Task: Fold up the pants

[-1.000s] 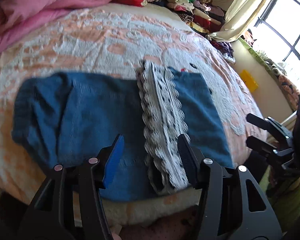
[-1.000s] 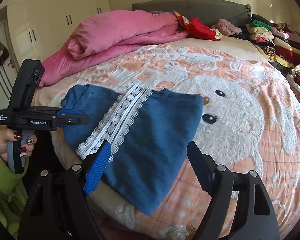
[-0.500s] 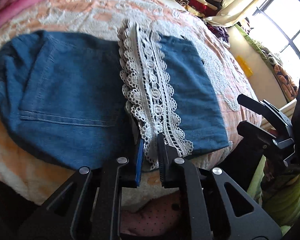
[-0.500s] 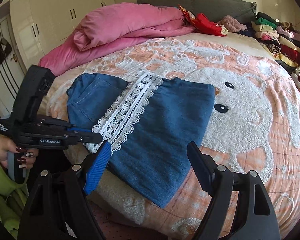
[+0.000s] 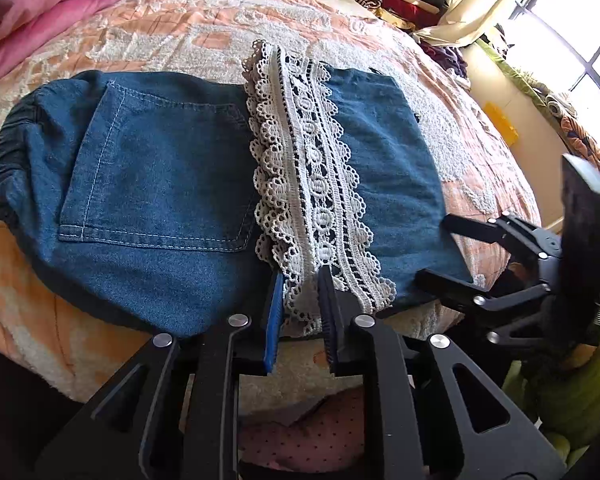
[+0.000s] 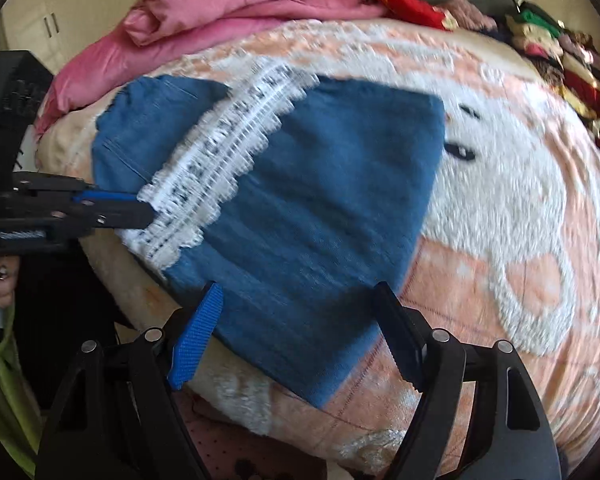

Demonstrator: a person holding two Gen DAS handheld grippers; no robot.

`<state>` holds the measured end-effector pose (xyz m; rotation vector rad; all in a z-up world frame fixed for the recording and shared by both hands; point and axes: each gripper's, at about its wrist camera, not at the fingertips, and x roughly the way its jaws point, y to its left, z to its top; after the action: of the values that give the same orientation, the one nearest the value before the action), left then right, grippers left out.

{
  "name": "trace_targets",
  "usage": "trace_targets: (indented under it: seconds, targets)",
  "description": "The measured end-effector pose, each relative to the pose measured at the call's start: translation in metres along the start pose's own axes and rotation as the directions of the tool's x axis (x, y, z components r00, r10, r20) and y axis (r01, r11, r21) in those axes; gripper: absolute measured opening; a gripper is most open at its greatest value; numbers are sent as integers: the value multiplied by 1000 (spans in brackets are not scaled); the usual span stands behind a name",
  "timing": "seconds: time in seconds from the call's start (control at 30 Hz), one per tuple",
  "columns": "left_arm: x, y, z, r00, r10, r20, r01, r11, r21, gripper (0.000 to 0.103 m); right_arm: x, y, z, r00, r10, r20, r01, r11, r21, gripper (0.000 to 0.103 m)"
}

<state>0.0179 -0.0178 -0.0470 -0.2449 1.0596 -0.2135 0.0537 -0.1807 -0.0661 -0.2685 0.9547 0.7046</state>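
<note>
Though folded once already, by the look of it, with the lace (image 5: pixel 312 168) hem laid back across the seat, lie short of a compact bundle and probably want one more fold. Nearest, at the bed (image 5: pixel 180 28) edge: left gripper (image 5: pixel 300 280) on the near end of the lace, jaws narrow, just eased open a touch, trim bunched between the pads and apparently pinched. Just beside it: right gripper (image 6: pixel 298 292) with jaws spread wide over the near folded corner of the pants (image 5: pixel 152 168), clamping nothing yet. Beyond: pocket and waistband flat on the blanket, unlifted. Farthest: pink quilt (image 6: pixel 240 4), clear of the work. Left to do: second grip, lift, fold over, smooth.
</note>
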Motion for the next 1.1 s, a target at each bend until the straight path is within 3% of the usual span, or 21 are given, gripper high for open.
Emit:
trace_targets:
  seconds: [0.67,1.0,1.1]
  targets:
    - [-10,-5,1,999,20,26,-20,1000,9,15,-27,-9,0,997,19,69,-23,998,54,77]
    - [-14,-13,2,999,31,34,-32,999,23,22,-43,-18,0,994,5,112,-14,997,80,82]
    - [-15,-16,2,999,33,37,-34,999,29,29,-49,-22,0,992,-8,128,-4,996,93,88]
